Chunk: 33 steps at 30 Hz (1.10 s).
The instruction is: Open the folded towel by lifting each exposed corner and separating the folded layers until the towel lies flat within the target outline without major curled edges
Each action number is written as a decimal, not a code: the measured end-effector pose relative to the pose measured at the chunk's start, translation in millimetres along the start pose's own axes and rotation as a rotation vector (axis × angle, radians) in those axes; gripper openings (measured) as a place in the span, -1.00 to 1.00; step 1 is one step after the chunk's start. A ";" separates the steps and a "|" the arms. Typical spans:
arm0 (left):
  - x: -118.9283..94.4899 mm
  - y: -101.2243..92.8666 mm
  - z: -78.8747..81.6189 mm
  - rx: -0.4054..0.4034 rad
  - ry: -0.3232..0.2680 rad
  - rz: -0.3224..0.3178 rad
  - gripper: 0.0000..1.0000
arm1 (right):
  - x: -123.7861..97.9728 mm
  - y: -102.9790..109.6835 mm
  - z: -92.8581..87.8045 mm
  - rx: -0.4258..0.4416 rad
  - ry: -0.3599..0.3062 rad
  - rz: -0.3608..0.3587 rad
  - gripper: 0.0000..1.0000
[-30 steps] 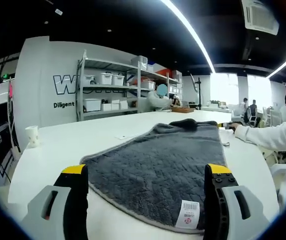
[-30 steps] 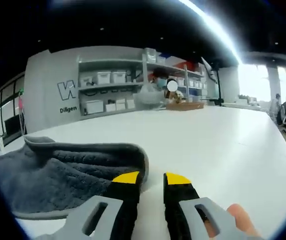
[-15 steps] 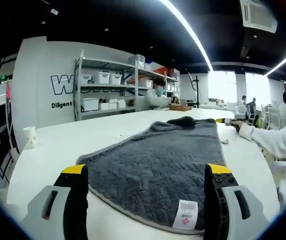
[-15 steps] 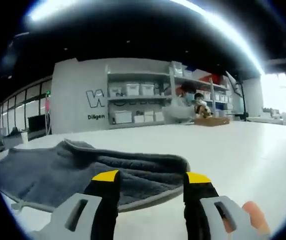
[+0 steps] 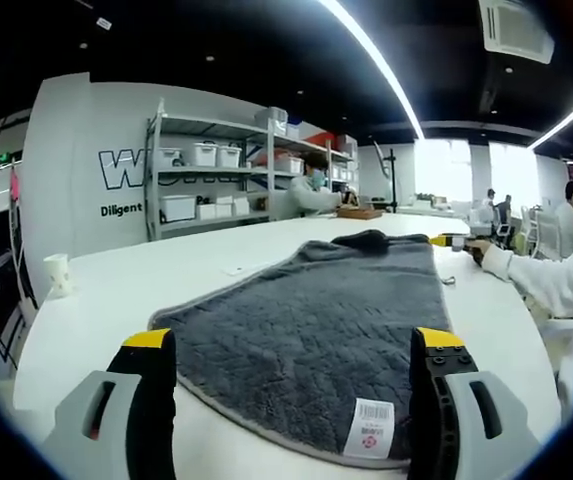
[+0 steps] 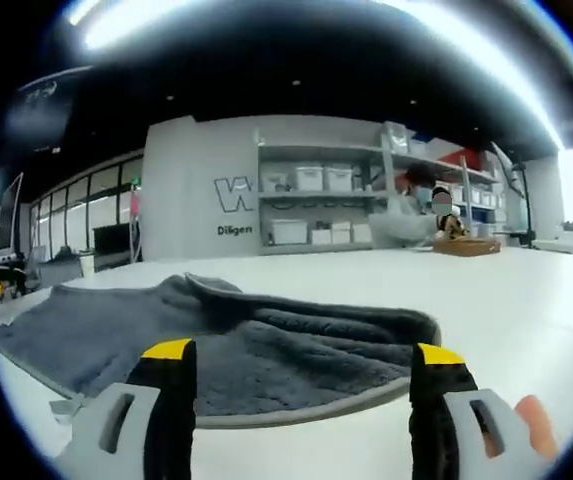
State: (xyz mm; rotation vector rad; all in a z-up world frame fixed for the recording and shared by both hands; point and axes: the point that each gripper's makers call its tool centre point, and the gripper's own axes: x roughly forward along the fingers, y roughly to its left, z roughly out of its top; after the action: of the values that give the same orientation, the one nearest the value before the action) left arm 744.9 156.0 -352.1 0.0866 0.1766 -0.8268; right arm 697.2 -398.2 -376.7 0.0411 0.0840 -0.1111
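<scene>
In the left gripper view, a paper cup stands well off to the left of the fingers on the white table. The left gripper has its yellow-tipped fingers spread wide, holding nothing. Between and beyond them the grey towel lies spread on the table, its near edge running across just ahead of the fingertips. A white barcode label sits at that near edge, just inside the right finger. At the towel's far end a dark fold is turned up. To the right of it a person's sleeve reaches in over the table.

In the right gripper view, the right gripper is also spread wide and empty. The towel stretches from far left to between the fingertips, its curled, doubled edge lying just beyond them. A fingertip of the person's hand shows beside the right finger. Shelves with bins stand far behind.
</scene>
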 end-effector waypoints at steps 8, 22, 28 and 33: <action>0.5 -1.3 -1.5 0.009 0.006 0.000 0.93 | 0.6 32.0 -3.4 -0.059 0.021 0.106 0.98; 2.5 -2.8 -6.2 0.026 0.027 0.004 0.93 | 5.8 80.4 -20.2 -0.285 0.094 0.236 0.98; 2.7 -4.8 -5.5 0.036 0.027 0.004 0.93 | 13.8 84.9 -14.9 -0.355 0.073 0.208 0.98; 3.1 -5.7 -5.2 0.046 0.029 0.001 0.93 | 34.6 79.3 -0.2 -0.336 0.022 0.156 0.98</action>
State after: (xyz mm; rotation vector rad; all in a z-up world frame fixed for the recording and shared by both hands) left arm 742.1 150.7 -357.8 0.1417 0.1852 -0.8288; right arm 740.4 -323.2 -377.0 -0.2866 0.1200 0.0607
